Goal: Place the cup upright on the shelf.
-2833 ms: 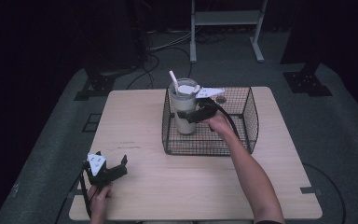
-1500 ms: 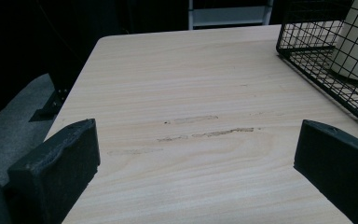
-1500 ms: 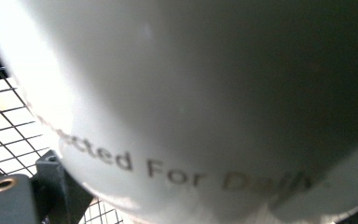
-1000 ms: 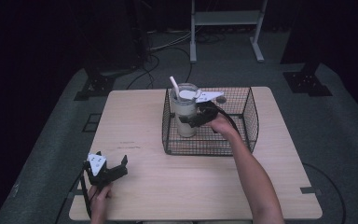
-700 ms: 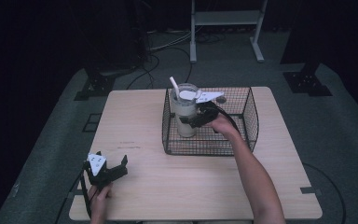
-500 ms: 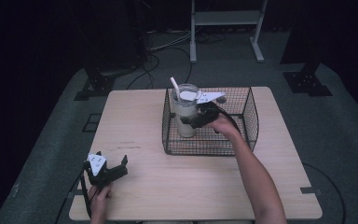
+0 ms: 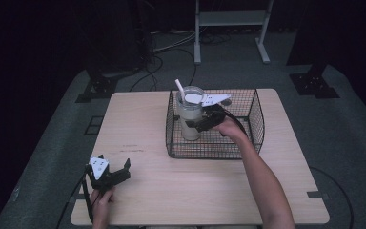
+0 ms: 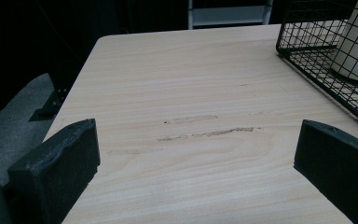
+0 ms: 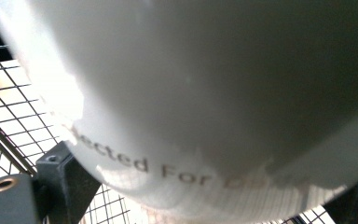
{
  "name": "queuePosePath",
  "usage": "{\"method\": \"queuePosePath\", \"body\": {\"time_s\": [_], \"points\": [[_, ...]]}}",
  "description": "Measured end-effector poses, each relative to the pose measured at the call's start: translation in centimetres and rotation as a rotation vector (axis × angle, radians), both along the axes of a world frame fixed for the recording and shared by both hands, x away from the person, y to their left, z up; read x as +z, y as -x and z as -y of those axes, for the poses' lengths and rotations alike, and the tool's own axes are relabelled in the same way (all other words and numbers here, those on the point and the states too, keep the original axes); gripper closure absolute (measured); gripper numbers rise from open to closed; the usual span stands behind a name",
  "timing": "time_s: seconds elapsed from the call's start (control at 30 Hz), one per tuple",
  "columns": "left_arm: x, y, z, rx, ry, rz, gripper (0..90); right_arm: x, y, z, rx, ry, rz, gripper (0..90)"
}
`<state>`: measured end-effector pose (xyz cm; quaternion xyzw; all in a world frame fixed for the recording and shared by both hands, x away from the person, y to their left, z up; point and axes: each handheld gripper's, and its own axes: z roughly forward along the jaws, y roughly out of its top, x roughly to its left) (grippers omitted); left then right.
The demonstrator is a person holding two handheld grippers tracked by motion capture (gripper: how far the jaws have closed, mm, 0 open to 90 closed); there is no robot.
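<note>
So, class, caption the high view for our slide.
Right gripper clasps a cup inside a wire basket; left gripper rests open.

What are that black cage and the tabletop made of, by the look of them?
The basket looks like thin metal wire with a black coating: an open grid you see straight through. The table looks like pale wood or wood-look laminate, matt, with grain lines and a few dark scuffs; which of the two I cannot tell.

Open tabletop (image 7: 195,176) lay before my left gripper (image 7: 116,175), jaws spread wide, nothing between them. The wire basket (image 7: 252,102) walled off the far right, where the tumbler (image 7: 191,117) crowded its left half against my right gripper (image 7: 201,125).
</note>
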<state>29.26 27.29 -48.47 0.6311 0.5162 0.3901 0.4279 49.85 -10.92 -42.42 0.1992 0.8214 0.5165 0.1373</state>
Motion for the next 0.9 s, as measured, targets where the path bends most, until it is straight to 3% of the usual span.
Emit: {"method": "queuePosePath", "body": {"time_s": [0.9], "points": [[0.01,0.0,-0.04,0.001,0.003,0.0,0.0,0.42,0.61,0.72,-0.011,0.032,0.002,7.5]]}}
